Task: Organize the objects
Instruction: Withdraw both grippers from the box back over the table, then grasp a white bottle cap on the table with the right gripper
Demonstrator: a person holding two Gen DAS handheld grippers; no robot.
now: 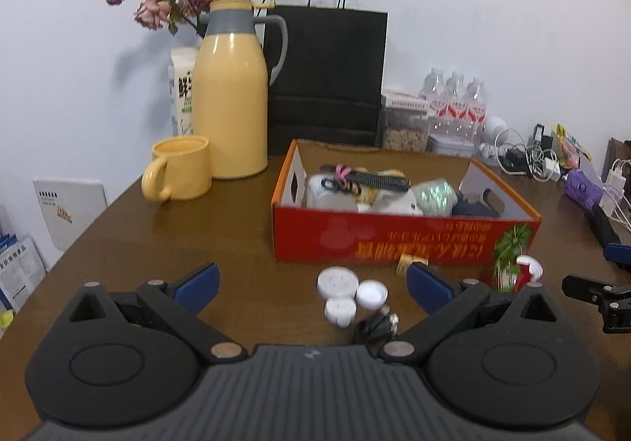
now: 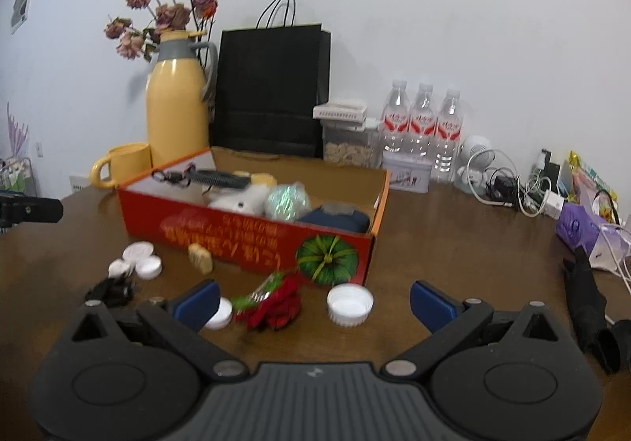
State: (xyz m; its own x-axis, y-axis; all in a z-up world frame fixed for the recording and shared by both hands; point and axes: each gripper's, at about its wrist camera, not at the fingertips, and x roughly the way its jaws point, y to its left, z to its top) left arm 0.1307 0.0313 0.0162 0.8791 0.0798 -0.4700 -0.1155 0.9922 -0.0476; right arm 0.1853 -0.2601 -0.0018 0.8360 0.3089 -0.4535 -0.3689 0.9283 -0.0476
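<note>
A red cardboard box (image 1: 394,240) (image 2: 236,232) stands mid-table and holds a plush toy, a green ball, a dark cloth and a black coiled cord. Loose items lie in front of it. My left gripper (image 1: 313,285) is open and empty above three white caps (image 1: 347,293) and a small black object (image 1: 374,324). My right gripper (image 2: 313,301) is open and empty, with a red and green decoration (image 2: 276,303) and a white cap (image 2: 350,303) between its fingers. A small tan block (image 2: 200,257) lies by the box front.
A yellow jug (image 1: 230,94) and yellow mug (image 1: 179,169) stand at the back left, a black paper bag (image 1: 327,74) behind the box. Water bottles (image 2: 422,125), cables and chargers (image 2: 508,185) crowd the back right. A black folded item (image 2: 591,303) lies at the right.
</note>
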